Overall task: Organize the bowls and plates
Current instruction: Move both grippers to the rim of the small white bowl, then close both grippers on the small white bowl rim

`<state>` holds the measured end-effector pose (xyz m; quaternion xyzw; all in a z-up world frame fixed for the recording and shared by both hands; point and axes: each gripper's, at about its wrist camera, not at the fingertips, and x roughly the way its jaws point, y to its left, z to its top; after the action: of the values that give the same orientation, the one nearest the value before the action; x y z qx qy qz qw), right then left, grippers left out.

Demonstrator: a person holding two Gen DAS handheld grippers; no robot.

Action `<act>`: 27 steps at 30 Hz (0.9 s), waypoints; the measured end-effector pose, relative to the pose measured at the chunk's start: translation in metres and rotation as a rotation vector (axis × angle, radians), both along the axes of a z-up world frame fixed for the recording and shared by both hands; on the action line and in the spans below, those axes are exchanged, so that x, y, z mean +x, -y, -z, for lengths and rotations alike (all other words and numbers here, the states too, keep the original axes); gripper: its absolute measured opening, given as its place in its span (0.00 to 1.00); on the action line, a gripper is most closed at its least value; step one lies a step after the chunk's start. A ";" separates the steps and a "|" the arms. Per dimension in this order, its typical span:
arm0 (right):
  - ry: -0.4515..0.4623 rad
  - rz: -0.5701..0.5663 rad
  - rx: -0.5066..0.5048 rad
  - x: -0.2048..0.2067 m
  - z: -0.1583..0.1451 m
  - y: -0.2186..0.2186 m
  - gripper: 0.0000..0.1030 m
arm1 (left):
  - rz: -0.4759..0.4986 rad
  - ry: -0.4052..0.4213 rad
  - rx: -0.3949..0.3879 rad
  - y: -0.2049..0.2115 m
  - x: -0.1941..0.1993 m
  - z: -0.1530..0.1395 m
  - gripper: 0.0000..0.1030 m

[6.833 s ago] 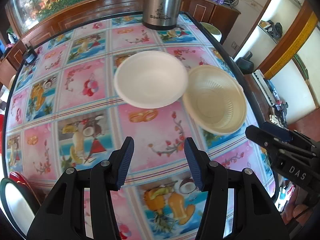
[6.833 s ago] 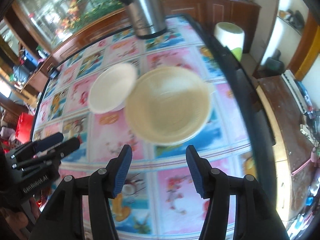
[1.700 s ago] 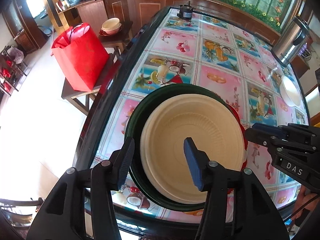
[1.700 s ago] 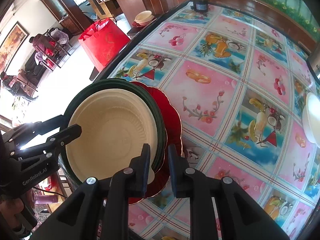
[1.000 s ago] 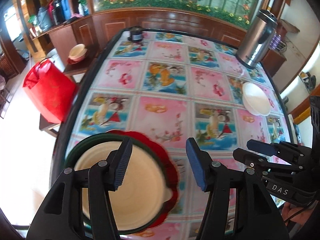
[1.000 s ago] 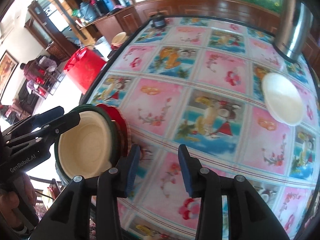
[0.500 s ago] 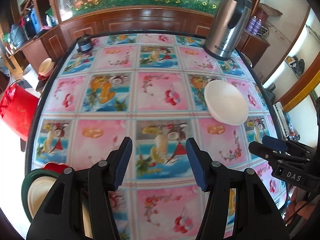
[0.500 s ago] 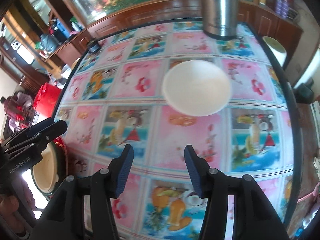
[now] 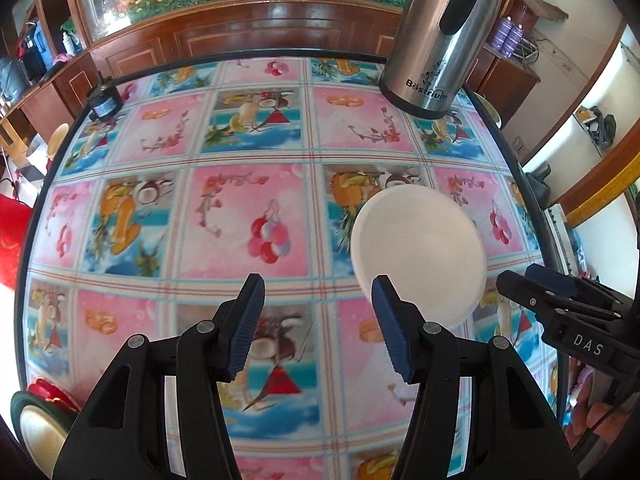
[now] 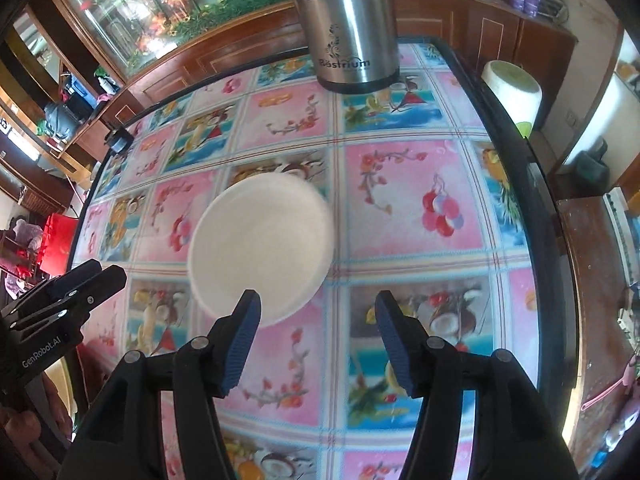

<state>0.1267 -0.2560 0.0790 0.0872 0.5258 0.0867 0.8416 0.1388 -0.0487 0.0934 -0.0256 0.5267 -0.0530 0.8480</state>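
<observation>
On the desk: a white bowl (image 9: pixel 418 254) sits upright, mouth facing up; it is round, so I can give it no long axis.
Bowl, from my left view: ahead and to the right of my left gripper (image 9: pixel 318 326), its near rim behind my right-hand finger's tip, not between the fingers.
Bowl, from my right view: ahead and to the left of my right gripper (image 10: pixel 316 338), its near rim behind my left-hand finger's tip; whether the two touch I cannot tell.
Stack: at the lower left edge of my left view, a cream plate (image 9: pixel 40 430) lies in a dark green plate (image 9: pixel 16 408) over a red plate (image 9: pixel 52 392), well apart from the bowl.
Surface: the desk (image 9: pixel 240 220) has a glossy top of pink and blue picture squares with fruit and flowers, edged by a dark rim.
Kettle: a tall steel flask (image 9: pixel 442 36) stands upright at the far side of the desk, beyond the bowl.
Room: a wooden cabinet (image 9: pixel 248 32) with flowers behind glass runs along the far wall; a small black jar (image 9: pixel 105 98) sits at the far left corner of the desk; a red bag (image 9: pixel 12 236) is off its left side.
Left jaws: about half open, nothing between them, holding nothing.
Right jaws: opening, about half apart, nothing between them, holding nothing.
</observation>
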 end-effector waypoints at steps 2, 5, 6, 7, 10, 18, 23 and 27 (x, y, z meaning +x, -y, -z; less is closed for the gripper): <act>-0.006 -0.007 0.004 0.009 0.004 0.002 0.58 | -0.004 -0.012 -0.004 0.005 0.006 0.006 0.54; -0.011 -0.023 0.004 0.020 0.009 0.002 0.58 | -0.013 -0.031 -0.006 0.011 0.016 0.016 0.54; -0.011 -0.028 0.005 0.023 0.010 0.001 0.58 | -0.014 -0.034 -0.005 0.012 0.017 0.017 0.54; -0.013 -0.032 0.004 0.025 0.011 0.001 0.58 | -0.016 -0.038 -0.008 0.014 0.019 0.019 0.54; -0.016 -0.045 0.000 0.031 0.015 -0.001 0.58 | -0.018 -0.043 -0.004 0.017 0.023 0.023 0.54; -0.024 -0.052 -0.005 0.042 0.019 -0.003 0.59 | -0.023 -0.058 -0.005 0.023 0.032 0.032 0.54; -0.035 -0.061 -0.005 0.049 0.024 -0.005 0.60 | -0.019 -0.076 0.002 0.027 0.036 0.042 0.54; -0.040 -0.075 -0.004 0.052 0.028 -0.008 0.60 | -0.027 -0.096 0.006 0.029 0.039 0.050 0.54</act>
<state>0.1785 -0.2482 0.0514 0.0676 0.5455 0.1156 0.8273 0.1776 -0.0776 0.0432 -0.0325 0.5664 -0.0387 0.8226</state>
